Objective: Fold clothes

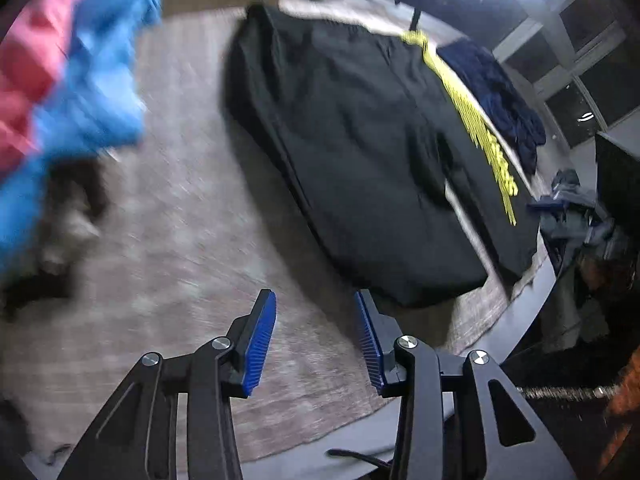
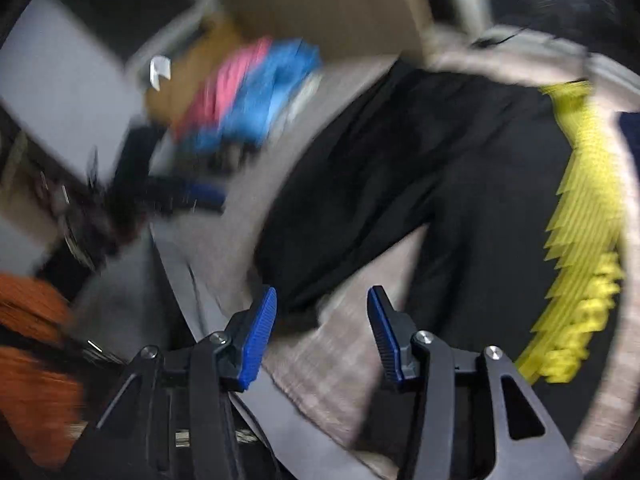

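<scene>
We saw black garment (image 1: 360, 152) spread flat on grey-clothed bench (image 1: 180, 260), yellow print (image 1: 472, 120) along its far side. Left gripper (image 1: 316, 344) hung above bare cloth near garment's edge, jaws apart, nothing between. Right gripper (image 2: 322, 336) also apart and empty, over garment's edge. Blue and pink clothes (image 1: 80, 68) lay heaped well apart.

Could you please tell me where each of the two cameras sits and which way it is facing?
Left wrist: on the left gripper, looking steeply down its open, empty fingers at the black garment, the yellow strip and the blue garment.
Right wrist: on the right gripper, open and empty, tilted down over the black garment's near edge; heavily blurred.
Shared: black garment, yellow strip, blue garment, pink garment. No hand shows.
</scene>
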Motion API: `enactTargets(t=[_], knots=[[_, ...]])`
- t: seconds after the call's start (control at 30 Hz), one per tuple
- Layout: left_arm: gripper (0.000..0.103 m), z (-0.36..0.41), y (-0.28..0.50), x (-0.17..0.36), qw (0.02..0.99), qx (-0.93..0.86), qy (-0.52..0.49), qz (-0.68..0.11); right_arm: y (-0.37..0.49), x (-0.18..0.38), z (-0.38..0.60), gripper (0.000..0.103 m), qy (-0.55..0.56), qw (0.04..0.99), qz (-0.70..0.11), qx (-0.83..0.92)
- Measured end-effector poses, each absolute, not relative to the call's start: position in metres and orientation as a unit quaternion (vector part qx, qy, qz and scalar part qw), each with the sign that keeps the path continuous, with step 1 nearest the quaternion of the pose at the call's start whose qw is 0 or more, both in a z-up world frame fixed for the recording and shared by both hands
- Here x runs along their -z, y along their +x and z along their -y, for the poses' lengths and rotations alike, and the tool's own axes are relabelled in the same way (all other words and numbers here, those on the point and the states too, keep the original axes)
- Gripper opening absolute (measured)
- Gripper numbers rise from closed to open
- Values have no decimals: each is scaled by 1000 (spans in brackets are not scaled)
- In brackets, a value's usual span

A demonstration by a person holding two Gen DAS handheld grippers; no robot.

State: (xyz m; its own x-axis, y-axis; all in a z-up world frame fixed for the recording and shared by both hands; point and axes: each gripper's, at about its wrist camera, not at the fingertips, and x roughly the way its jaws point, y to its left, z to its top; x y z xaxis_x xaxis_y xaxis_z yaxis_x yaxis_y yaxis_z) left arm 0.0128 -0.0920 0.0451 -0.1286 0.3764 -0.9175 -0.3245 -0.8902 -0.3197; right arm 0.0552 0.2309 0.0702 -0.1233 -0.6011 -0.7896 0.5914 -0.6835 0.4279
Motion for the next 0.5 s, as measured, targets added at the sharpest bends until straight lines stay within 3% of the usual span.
enactTargets(t=[0.3, 0.33, 0.37, 0.4, 0.5], knots=[[38, 107, 30, -43, 251, -761, -598, 20, 73, -14, -139, 46, 524, 362, -140, 758], [38, 112, 33, -47, 249, -765, -594, 19, 71, -11, -136, 36, 524, 357, -143, 760], [38, 118, 35, -50, 246, -768, -591, 18, 66, -10, -134, 10, 527, 357, -130, 760], [38, 122, 37, -53, 243, -771, -588, 17, 62, -13, -133, 3, 533, 363, -104, 757], [38, 134, 44, -62, 236, -779, -580, 15, 48, -37, -134, 3, 546, 396, 1, 738]])
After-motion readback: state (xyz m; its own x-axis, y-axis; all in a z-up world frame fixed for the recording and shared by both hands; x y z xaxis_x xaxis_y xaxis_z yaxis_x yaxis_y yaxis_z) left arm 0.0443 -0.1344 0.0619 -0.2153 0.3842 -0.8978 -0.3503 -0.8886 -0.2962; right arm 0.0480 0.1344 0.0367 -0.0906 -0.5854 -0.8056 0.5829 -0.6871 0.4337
